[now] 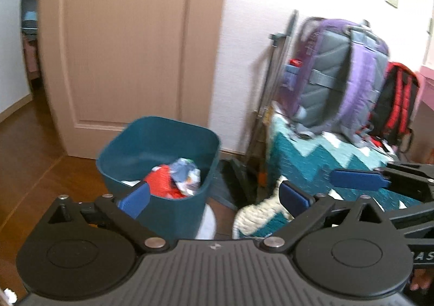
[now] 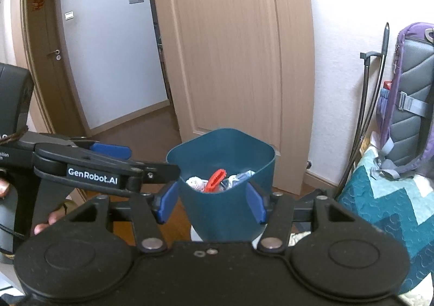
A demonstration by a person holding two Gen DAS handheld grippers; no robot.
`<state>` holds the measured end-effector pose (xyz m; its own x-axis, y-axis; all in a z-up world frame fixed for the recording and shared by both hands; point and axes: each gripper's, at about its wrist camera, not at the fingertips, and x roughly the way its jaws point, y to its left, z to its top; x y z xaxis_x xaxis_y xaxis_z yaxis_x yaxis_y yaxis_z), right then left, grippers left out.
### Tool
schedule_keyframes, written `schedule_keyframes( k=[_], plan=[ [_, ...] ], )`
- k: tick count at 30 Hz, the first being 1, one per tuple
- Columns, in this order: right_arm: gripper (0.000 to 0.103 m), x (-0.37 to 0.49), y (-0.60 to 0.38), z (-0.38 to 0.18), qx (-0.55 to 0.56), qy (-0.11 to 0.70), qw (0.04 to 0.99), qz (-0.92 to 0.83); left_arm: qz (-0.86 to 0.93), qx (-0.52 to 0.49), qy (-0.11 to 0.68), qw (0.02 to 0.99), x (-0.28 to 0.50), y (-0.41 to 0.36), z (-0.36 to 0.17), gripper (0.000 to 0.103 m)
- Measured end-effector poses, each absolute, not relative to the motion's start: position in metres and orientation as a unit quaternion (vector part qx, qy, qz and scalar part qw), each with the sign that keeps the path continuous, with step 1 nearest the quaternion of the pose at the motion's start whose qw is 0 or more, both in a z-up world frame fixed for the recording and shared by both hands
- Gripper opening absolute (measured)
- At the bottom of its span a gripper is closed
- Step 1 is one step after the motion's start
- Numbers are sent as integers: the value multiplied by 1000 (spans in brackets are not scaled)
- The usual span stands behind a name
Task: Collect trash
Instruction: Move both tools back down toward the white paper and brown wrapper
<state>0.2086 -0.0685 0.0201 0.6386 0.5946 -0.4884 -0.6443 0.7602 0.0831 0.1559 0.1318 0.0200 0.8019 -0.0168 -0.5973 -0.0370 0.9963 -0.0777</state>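
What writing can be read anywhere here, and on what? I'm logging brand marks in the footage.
"GenRobot.AI": white label on the side of the left hand-held gripper, right wrist view.
"AS": cut-off letters on the right hand-held gripper, at the left wrist view's right edge.
Wall plates and the partial print at the right wrist view's left edge: too small or cut off to read.

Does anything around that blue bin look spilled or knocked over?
Nothing stands out. The teal bin stands upright on the wood floor, its trash all inside. The purple backpack sits upright on the quilt. A white shape by the bin's base is too hidden to identify.
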Motion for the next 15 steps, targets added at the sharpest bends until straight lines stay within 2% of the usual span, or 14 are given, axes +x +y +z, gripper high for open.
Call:
schedule_keyframes(
  k=[5,15],
  plan=[
    [55,201,-88,0,-51,242,912,327,-24,-44,333,942,160,113,-2,102],
    [55,240,-108,-84,-84,338,890,293,-48,-50,418,906,209,112,-90,102]
  ],
)
